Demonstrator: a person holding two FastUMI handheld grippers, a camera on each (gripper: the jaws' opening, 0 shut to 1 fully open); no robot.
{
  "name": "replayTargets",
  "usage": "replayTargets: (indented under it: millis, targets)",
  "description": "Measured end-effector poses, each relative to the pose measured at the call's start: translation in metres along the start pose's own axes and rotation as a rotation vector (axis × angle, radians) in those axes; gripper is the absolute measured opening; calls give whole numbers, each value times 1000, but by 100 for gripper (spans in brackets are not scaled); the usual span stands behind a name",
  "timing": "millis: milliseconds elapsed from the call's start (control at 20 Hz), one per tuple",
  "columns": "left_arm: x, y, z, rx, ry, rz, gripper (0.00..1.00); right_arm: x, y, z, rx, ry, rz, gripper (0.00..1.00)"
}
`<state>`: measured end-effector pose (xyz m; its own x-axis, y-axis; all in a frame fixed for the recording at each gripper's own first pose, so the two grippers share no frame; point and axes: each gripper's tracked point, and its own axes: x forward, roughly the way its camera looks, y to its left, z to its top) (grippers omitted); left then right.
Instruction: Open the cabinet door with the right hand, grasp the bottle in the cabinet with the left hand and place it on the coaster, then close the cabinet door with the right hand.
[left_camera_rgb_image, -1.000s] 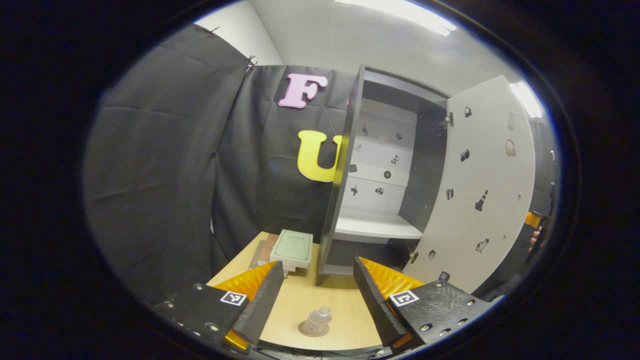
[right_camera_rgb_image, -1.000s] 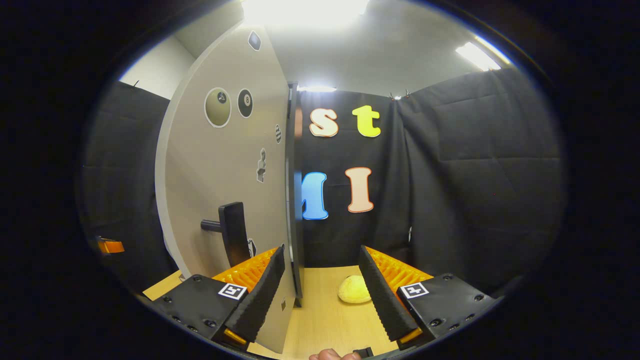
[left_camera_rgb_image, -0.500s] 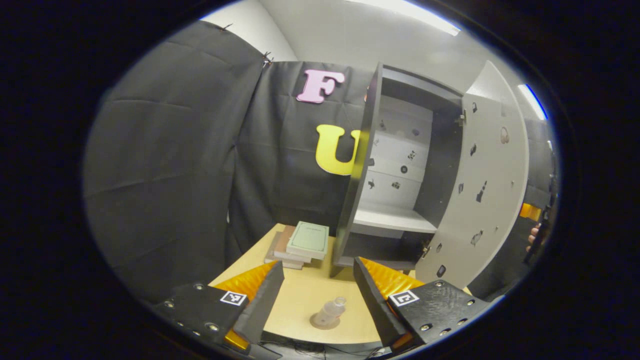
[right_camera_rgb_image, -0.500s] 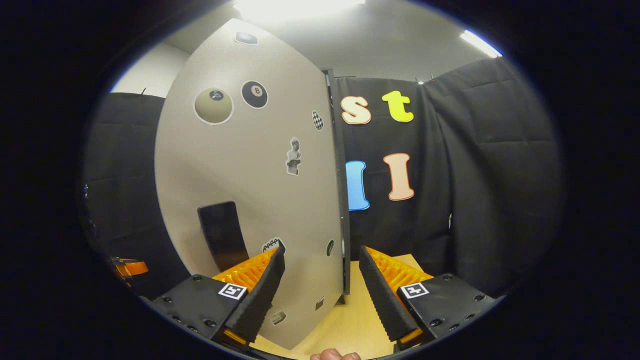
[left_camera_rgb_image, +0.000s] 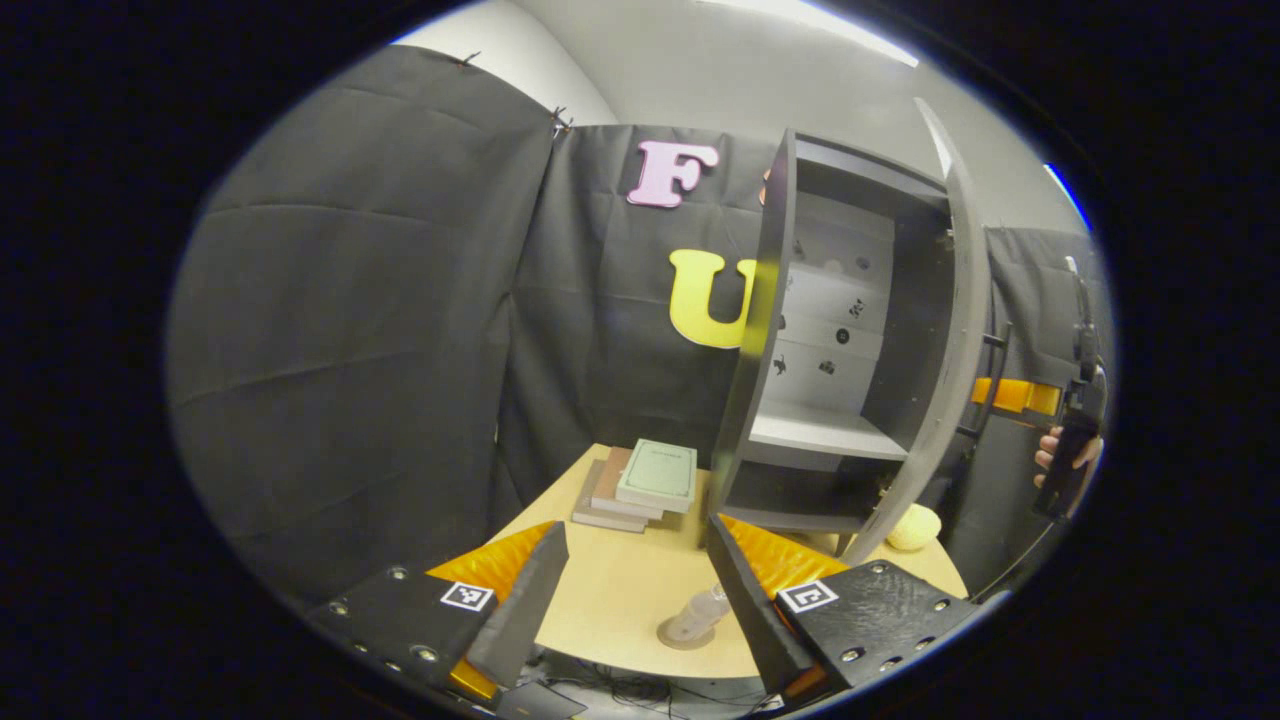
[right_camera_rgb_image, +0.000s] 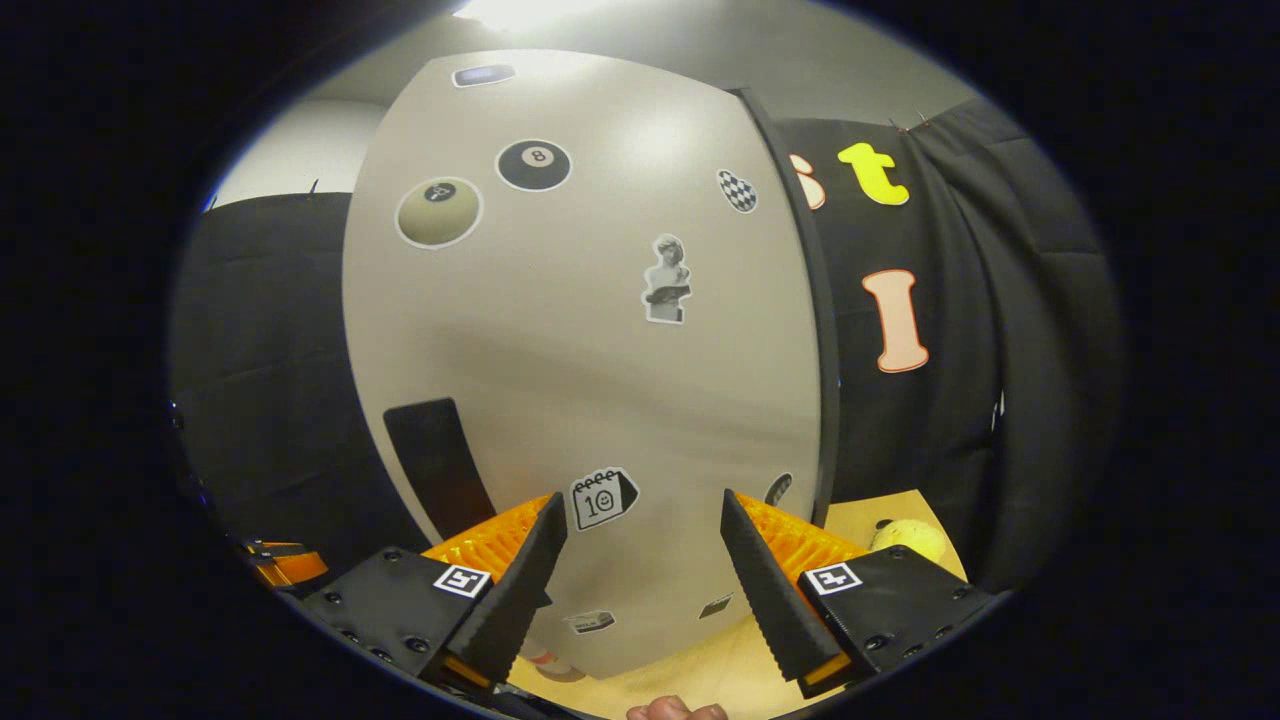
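On the table edge nearest the left gripper (left_camera_rgb_image: 630, 590) — jaws spread, holding nothing — stands one clear bottle (left_camera_rgb_image: 700, 612) upright on a round coaster (left_camera_rgb_image: 680, 635). Right gripper (right_camera_rgb_image: 640, 590): jaws apart, nothing between them, facing the outer face of the cabinet door (right_camera_rgb_image: 600, 330) beside its dark handle (right_camera_rgb_image: 435, 455). Door partly ajar; shelves of the cabinet (left_camera_rgb_image: 830, 440) appear bare. Risk, as a judgement: a hard or off-centre push could slam the door and jolt the light bottle over. Surface — pale wood table (left_camera_rgb_image: 610, 590), with a stack of books (left_camera_rgb_image: 645, 480) and a yellow ball (left_camera_rgb_image: 912, 527). Room: black cloth walls, white ceiling, strip lights.
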<state>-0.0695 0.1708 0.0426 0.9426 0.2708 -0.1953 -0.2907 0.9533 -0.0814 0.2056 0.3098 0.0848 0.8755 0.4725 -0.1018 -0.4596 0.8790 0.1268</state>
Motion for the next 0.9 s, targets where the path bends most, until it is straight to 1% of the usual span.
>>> replayTargets:
  millis: [50, 150, 200, 250, 450, 750, 800, 850, 900]
  targets:
    - [0, -1, 0, -2, 1, -2, 85, 2, 6, 6, -7, -18, 14, 98]
    - [4, -6, -1, -7, -5, -13, 85, 3, 17, 17, -30, -53, 28, 98]
    - [0, -10, -1, -13, -9, -23, 87, -2, 19, 19, -49, -65, 29, 98]
    - [0, -16, -1, -20, -14, -38, 85, -7, 16, 20, -72, -77, 21, 98]
    - [5, -39, 2, -51, -50, -108, 86, -25, -6, 14, -143, -88, -27, 98]
    - [23, -64, -3, -13, -73, -159, 85, -54, -44, -8, -144, -41, -119, 98]
    - [25, -69, -2, -10, -80, -170, 87, -58, -52, -11, -144, -35, -134, 98]
    - [27, -74, -1, -7, -86, -178, 85, -63, -60, -13, -143, -28, -151, 98]
    - [31, -78, -3, -2, -89, -182, 85, -67, -67, -15, -142, -20, -167, 98]
